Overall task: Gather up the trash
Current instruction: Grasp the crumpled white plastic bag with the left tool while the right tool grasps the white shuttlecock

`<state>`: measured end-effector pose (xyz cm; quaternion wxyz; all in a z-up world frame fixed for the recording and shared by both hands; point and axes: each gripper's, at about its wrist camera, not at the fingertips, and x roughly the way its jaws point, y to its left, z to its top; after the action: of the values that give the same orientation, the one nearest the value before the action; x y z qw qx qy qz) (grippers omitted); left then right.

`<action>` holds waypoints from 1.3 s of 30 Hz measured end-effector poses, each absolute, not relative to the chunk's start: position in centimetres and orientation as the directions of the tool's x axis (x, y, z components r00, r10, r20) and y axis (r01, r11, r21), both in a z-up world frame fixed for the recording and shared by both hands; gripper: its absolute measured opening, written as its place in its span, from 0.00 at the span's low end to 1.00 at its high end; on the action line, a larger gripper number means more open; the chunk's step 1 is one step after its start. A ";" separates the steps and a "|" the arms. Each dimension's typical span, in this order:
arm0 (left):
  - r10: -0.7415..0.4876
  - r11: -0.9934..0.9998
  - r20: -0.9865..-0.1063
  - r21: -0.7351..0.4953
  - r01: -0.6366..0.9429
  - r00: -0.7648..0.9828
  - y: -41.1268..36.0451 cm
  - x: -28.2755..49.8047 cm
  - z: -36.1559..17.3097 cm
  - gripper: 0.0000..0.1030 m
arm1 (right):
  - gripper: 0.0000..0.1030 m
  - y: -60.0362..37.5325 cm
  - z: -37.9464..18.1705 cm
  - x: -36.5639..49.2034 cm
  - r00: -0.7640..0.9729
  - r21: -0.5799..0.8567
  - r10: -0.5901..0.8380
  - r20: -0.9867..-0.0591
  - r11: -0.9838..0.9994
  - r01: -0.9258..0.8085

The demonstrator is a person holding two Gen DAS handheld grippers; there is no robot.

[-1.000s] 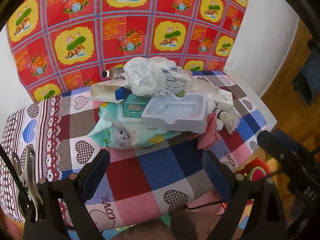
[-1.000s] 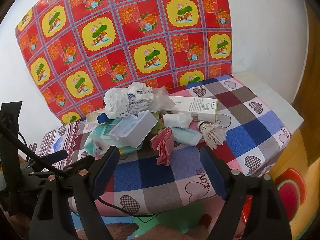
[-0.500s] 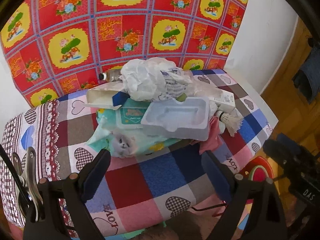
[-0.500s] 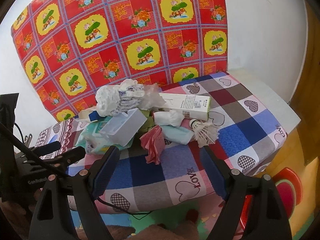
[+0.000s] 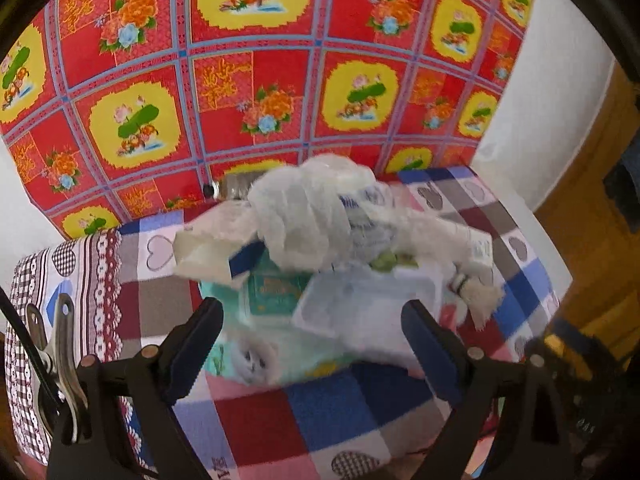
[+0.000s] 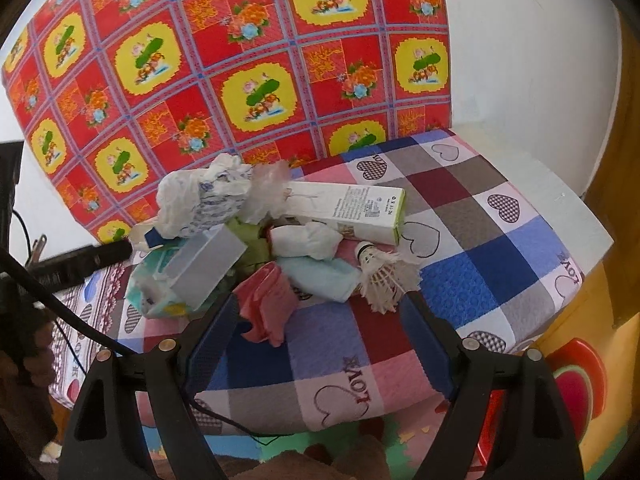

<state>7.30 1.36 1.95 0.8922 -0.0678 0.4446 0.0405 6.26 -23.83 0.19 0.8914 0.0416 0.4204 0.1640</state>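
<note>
A heap of trash lies on a table with a patchwork heart cloth (image 6: 480, 264). On top sits crumpled white paper (image 5: 304, 216) (image 6: 200, 196). Below it are a clear plastic tray (image 5: 372, 304) (image 6: 204, 268), a teal wipes pack (image 5: 272, 292), a long white carton (image 6: 352, 208), a pink wrapper (image 6: 268, 304) and a shuttlecock (image 6: 384, 272). My left gripper (image 5: 312, 344) is open, close in front of the tray and the wipes pack. My right gripper (image 6: 320, 340) is open, just short of the pink wrapper, holding nothing.
A red and yellow flowered sheet (image 6: 240, 64) stands behind the heap against a white wall (image 6: 528, 48). A small bottle (image 5: 232, 188) lies at the back of the pile. The left gripper's body (image 6: 80, 260) reaches in from the left in the right wrist view. A metal clip (image 5: 64, 344) hangs at the left.
Both grippers have moved forward toward the heap, which now looks larger. The left wrist view is blurred by motion. Nothing has been gripped.
</note>
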 end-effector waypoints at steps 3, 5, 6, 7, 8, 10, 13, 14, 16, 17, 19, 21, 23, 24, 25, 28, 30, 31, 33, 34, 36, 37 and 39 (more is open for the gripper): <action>0.011 0.985 -0.802 -0.094 -0.145 0.598 1.6 9.3 2.0 0.91 | 0.82 -24.4 -0.2 7.3 0.587 0.219 0.329 -0.740 0.943 -0.252; 0.006 0.983 -0.806 -0.103 -0.151 0.592 1.6 10.4 1.9 0.91 | 0.82 -24.8 -0.5 8.0 0.581 0.224 0.330 -0.744 0.943 -0.248; 0.009 0.982 -0.807 -0.103 -0.156 0.591 1.7 11.1 1.8 0.91 | 0.82 -25.0 -0.7 8.5 0.578 0.225 0.329 -0.746 0.943 -0.245; 0.016 0.982 -0.807 -0.099 -0.162 0.590 1.7 11.8 1.7 0.91 | 0.82 -25.1 -0.8 8.7 0.576 0.226 0.328 -0.748 0.943 -0.244; 0.022 0.982 -0.808 -0.093 -0.165 0.588 1.7 12.4 1.6 0.91 | 0.82 -25.3 -1.1 9.1 0.572 0.227 0.327 -0.752 0.944 -0.241; 0.033 0.984 -0.813 -0.077 -0.162 0.582 1.6 13.8 1.3 0.91 | 0.82 -25.7 -1.6 9.8 0.561 0.231 0.327 -0.760 0.944 -0.237; 0.057 0.989 -0.810 -0.033 -0.143 0.584 1.1 15.8 1.0 0.91 | 0.82 -26.1 -2.4 10.8 0.546 0.234 0.326 -0.772 0.944 -0.232; 0.062 0.991 -0.808 -0.022 -0.135 0.586 0.9 16.3 0.9 0.91 | 0.82 -26.2 -2.7 11.0 0.541 0.236 0.326 -0.775 0.944 -0.231; 0.064 0.993 -0.810 -0.006 -0.118 0.582 0.6 17.4 0.6 0.91 | 0.82 -26.4 -3.2 11.7 0.530 0.240 0.327 -0.782 0.944 -0.228; 0.062 0.994 -0.813 -0.003 -0.111 0.579 0.5 17.8 0.3 0.91 | 0.82 -26.4 -3.4 11.9 0.526 0.241 0.327 -0.785 0.944 -0.227; 0.076 0.995 -0.825 0.022 -0.102 0.560 0.4 19.0 -0.6 0.91 | 0.82 -26.5 -4.0 12.4 0.516 0.242 0.327 -0.792 0.943 -0.226; 0.099 0.993 -0.834 0.050 -0.105 0.542 0.5 19.8 -1.5 0.90 | 0.82 -26.6 -4.5 12.7 0.506 0.246 0.329 -0.797 0.943 -0.225; 0.112 0.992 -0.844 0.064 -0.109 0.524 0.9 20.4 -2.4 0.88 | 0.82 -26.7 -5.0 13.1 0.498 0.247 0.331 -0.802 0.942 -0.227; 0.109 0.992 -0.851 0.062 -0.108 0.514 1.0 20.7 -2.9 0.88 | 0.82 -26.6 -5.3 13.2 0.494 0.246 0.330 -0.805 0.942 -0.228; 0.106 0.992 -0.857 0.060 -0.107 0.504 1.1 20.9 -3.4 0.87 | 0.82 -26.6 -5.6 13.4 0.489 0.246 0.330 -0.808 0.942 -0.230; 0.104 0.992 -0.864 0.057 -0.110 0.492 1.2 21.3 -4.3 0.84 | 0.82 -26.5 -6.4 13.9 0.473 0.255 0.337 -0.814 0.939 -0.231; 0.102 0.993 -0.867 0.058 -0.106 0.487 1.0 21.6 -4.7 0.82 | 0.82 -26.5 -6.8 14.2 0.466 0.262 0.344 -0.815 0.937 -0.231; 0.105 0.993 -0.869 0.062 -0.105 0.484 0.9 21.7 -5.0 0.81 | 0.82 -26.5 -7.1 14.4 0.462 0.266 0.346 -0.817 0.936 -0.231; 0.109 0.992 -0.874 0.065 -0.108 0.473 0.8 21.9 -5.6 0.78 | 0.82 -26.5 -7.6 14.8 0.455 0.273 0.351 -0.819 0.934 -0.229; 0.107 0.992 -0.878 0.063 -0.110 0.467 0.8 22.0 -5.9 0.78 | 0.82 -26.6 -7.9 15.0 0.447 0.279 0.355 -0.821 0.933 -0.228; 0.095 0.992 -0.887 0.047 -0.116 0.451 1.0 22.2 -6.5 0.76 | 0.79 -26.5 -8.3 15.2 0.438 0.284 0.359 -0.824 0.931 -0.228; 0.088 0.992 -0.891 0.037 -0.122 0.446 1.1 22.3 -6.8 0.75 | 0.75 -26.5 -8.5 15.3 0.434 0.284 0.359 -0.826 0.931 -0.230; 0.080 0.991 -0.892 0.021 -0.135 0.445 1.4 22.5 -7.0 0.68 | 0.66 -26.5 -8.9 15.4 0.429 0.272 0.347 -0.834 0.935 -0.229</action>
<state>22.49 1.37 -7.03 0.8495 -0.0265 0.5231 0.0633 15.40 -26.45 -8.85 0.8432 0.0585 0.5064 0.1709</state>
